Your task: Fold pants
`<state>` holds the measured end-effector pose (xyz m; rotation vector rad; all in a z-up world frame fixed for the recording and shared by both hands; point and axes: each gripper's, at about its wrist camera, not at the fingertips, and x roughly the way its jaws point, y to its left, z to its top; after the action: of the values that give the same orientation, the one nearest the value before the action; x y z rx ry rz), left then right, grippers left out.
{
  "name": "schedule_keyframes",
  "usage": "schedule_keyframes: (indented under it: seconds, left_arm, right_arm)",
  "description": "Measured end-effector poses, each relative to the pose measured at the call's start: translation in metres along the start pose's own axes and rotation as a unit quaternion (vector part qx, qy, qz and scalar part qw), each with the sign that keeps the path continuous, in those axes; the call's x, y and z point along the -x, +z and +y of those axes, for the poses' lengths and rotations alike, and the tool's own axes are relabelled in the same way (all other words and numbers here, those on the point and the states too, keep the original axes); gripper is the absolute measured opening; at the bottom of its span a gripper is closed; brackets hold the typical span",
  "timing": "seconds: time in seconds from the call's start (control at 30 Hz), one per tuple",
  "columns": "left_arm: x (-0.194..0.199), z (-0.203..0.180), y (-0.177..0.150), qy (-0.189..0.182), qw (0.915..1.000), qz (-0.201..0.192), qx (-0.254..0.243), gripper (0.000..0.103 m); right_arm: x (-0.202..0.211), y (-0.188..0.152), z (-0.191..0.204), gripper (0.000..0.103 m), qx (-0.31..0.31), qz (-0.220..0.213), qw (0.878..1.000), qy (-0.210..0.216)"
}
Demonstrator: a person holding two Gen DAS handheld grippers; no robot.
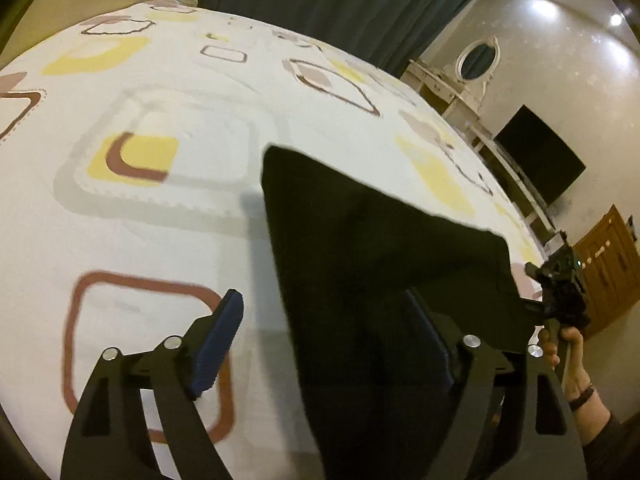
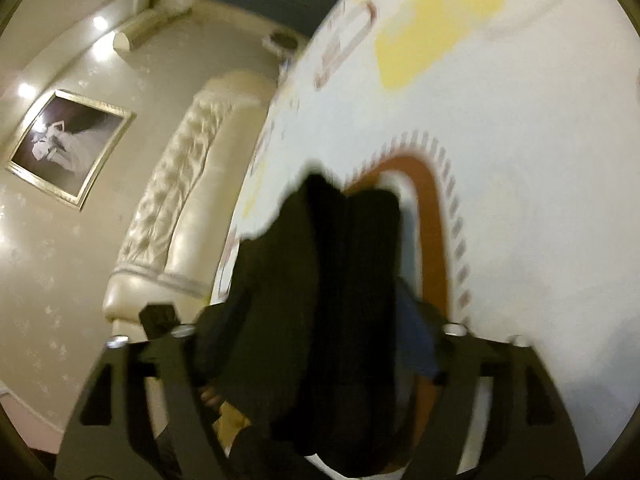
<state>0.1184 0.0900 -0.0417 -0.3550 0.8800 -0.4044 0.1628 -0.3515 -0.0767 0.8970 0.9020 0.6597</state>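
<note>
The black pants [image 1: 380,264] hang as a flat dark sheet above the patterned bed sheet [image 1: 160,208]. My left gripper [image 1: 324,340] is wide open; its blue left pad [image 1: 218,344] stands apart from the cloth, which hangs against the right pad. My right gripper [image 1: 560,296] shows at the cloth's far right corner, held in a hand. In the right wrist view the bunched black pants [image 2: 328,300] fill the space between my right gripper's [image 2: 320,360] fingers, which look closed on them; the view is blurred.
The bed sheet [image 2: 520,160] is white with yellow and brown squares. A cream tufted headboard [image 2: 180,208] and a framed picture [image 2: 68,148] are beside the bed. A dark curtain [image 1: 340,0], a dressing table with oval mirror [image 1: 476,60], a black TV [image 1: 536,160] and a wooden door [image 1: 608,264] stand beyond it.
</note>
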Motion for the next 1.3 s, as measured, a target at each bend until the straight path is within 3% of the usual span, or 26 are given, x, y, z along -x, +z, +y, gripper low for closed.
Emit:
schedule_keyframes:
  seconds: [0.13,0.3,0.37,0.43,0.47,0.5,0.6,0.83,1.1,1.3]
  left_arm:
    - [-0.021,0.017,0.024,0.006,0.9997,0.016,0.019,0.081]
    - [-0.065,0.038,0.052,-0.033,0.9948,0.055,0.079,0.081]
    - [-0.075,0.04,0.058,-0.042,0.9936,0.058,0.087,0.081]
    - [-0.078,0.035,0.06,-0.043,0.9945,0.058,0.076,0.078]
    - [-0.08,0.033,0.06,-0.038,0.9953,0.058,0.068,0.055]
    - [-0.084,0.03,0.059,-0.045,0.995,0.069,0.055,0.04]
    - [-0.079,0.016,0.058,-0.026,0.9979,0.056,0.018,0.028]
    - [-0.079,0.001,0.086,0.011,0.9993,0.036,-0.005,0.024]
    - [-0.104,0.001,0.145,0.047,0.9985,0.014,-0.025,0.024]
    - [-0.147,0.007,0.157,0.096,0.9937,0.048,-0.034,0.025]
  right_arm:
    - [0.002,0.025,-0.015,0.082,-0.026,-0.019,0.999,-0.016]
    - [-0.034,0.049,-0.016,0.082,-0.016,0.021,1.0,-0.008]
    - [-0.049,0.054,-0.011,0.072,-0.002,0.044,0.999,-0.012]
    - [-0.065,0.056,-0.008,0.041,0.013,0.072,0.997,-0.027]
    - [-0.07,0.055,-0.009,0.038,0.013,0.081,0.996,-0.028]
    - [-0.073,0.054,-0.011,0.035,0.011,0.082,0.996,-0.026]
    - [-0.07,0.053,-0.009,0.031,0.02,0.07,0.997,-0.017]
    - [-0.063,0.069,0.01,0.029,0.057,0.037,0.998,-0.006]
    - [-0.087,0.125,0.024,0.029,0.072,0.008,0.997,-0.005]
    - [-0.112,0.154,0.003,0.029,0.048,0.005,0.998,-0.032]
